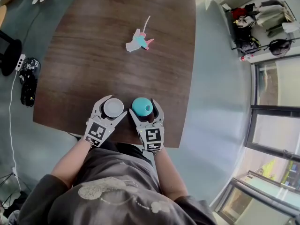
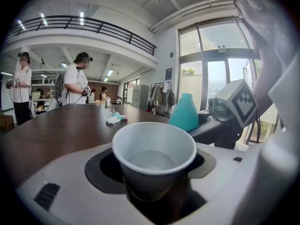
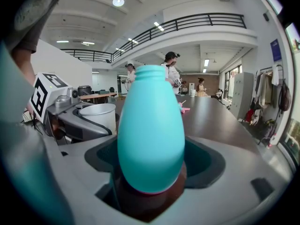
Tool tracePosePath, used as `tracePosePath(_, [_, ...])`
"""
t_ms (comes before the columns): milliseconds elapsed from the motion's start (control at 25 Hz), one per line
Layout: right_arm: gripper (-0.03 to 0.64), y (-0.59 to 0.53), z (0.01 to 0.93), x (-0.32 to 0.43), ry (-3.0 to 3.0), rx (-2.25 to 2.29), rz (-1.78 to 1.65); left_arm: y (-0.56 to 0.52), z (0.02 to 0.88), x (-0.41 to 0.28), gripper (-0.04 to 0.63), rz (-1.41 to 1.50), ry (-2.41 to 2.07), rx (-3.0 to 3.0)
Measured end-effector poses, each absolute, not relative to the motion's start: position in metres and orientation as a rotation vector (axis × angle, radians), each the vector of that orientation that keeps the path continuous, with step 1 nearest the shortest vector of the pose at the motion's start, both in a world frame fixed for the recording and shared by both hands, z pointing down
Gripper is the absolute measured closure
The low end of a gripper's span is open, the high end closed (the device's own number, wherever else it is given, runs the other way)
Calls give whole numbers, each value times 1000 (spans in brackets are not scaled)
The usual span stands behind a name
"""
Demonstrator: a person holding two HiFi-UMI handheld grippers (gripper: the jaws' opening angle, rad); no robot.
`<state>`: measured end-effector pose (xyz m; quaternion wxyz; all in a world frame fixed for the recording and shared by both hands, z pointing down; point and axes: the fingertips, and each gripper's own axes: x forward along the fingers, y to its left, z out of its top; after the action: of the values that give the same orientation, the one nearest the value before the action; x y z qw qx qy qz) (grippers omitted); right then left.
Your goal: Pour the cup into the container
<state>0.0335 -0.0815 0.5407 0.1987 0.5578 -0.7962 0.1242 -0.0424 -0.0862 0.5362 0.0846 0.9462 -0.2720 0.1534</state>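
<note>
A white paper cup (image 1: 113, 108) stands near the front edge of the dark wooden table (image 1: 93, 55), and I see clear liquid low inside the cup (image 2: 153, 156). My left gripper (image 1: 117, 105) brackets it, with a dark gap on each side between the jaws and the cup wall. To its right a teal egg-shaped container (image 1: 142, 107) with an open neck stands upright. My right gripper (image 1: 142, 105) flanks the container (image 3: 151, 135) with room on both sides. Both things rest on the table.
A small pink, teal and white object (image 1: 138, 41) lies farther back on the table. The table's front edge runs just under the grippers. Bags (image 1: 248, 34) sit on the floor at right and black gear (image 1: 28, 78) at left. People stand beyond the far end.
</note>
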Motion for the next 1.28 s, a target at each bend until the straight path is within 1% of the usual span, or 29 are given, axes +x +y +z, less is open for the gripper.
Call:
tracePosePath(520, [225,-81,541,33,-2241,1547,351,-93,526,-44,265,431,-848,2820])
tracePosePath(840, [225,-82,541,33,-2254,1543,354,-100,489,-37,265,447,-803,2862])
tracePosePath(1280, [225,-84,542,33,-2272,1536,350,-90,444,-16,267,558,-632,2879])
